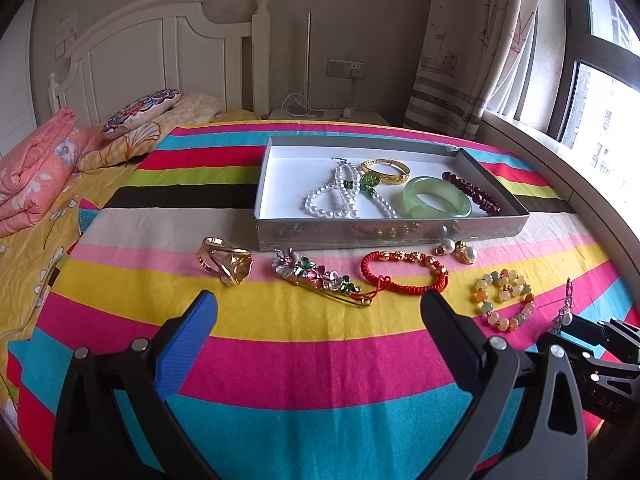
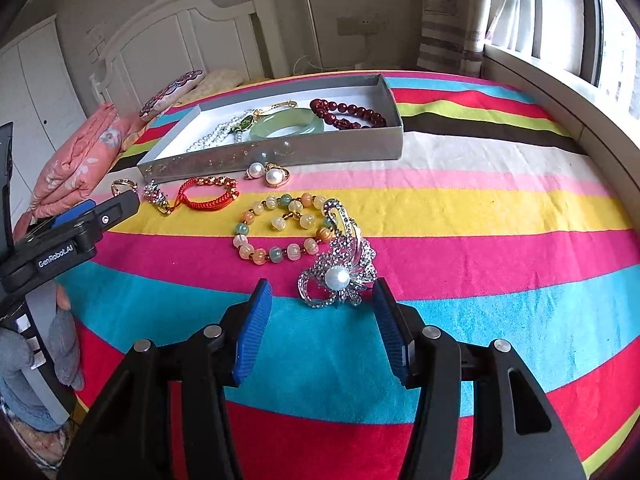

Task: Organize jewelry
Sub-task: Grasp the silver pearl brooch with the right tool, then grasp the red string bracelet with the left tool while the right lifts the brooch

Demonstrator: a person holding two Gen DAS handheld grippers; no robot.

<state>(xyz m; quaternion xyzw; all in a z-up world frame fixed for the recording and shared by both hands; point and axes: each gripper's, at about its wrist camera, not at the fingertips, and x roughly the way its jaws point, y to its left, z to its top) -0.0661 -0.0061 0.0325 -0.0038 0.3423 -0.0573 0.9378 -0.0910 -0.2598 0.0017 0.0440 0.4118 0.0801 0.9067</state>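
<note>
The right gripper (image 2: 322, 308) is hovering low over the striped bedspread (image 2: 500, 288) with its blue-padded fingers (image 2: 256, 320) standing moderately apart and holding nothing. The silver rhinestone brooch with a central pearl (image 2: 338, 276) is lying just ahead of the gap, at about twelve o'clock from the fingertips, its curled tail running off toward one o'clock, so the long axis is sitting roughly along the line of approach rather than across it. The brooch's tail is overlapping the pastel beaded bracelet (image 2: 280, 228) beyond it, which could be dragged along. The shallow silver cardboard box with a white interior (image 2: 280, 154) is lying well apart at eleven o'clock, already carrying a pale green jade bangle (image 2: 288, 126) and a dark red bead bracelet (image 2: 348, 114). The left gripper (image 1: 318, 316) is waiting with its fingers spread wide and empty, the red cord bracelet with gold beads (image 1: 404, 274) lying ahead at twelve o'clock. The right gripper is clearly the nearer one to the brooch
</note>
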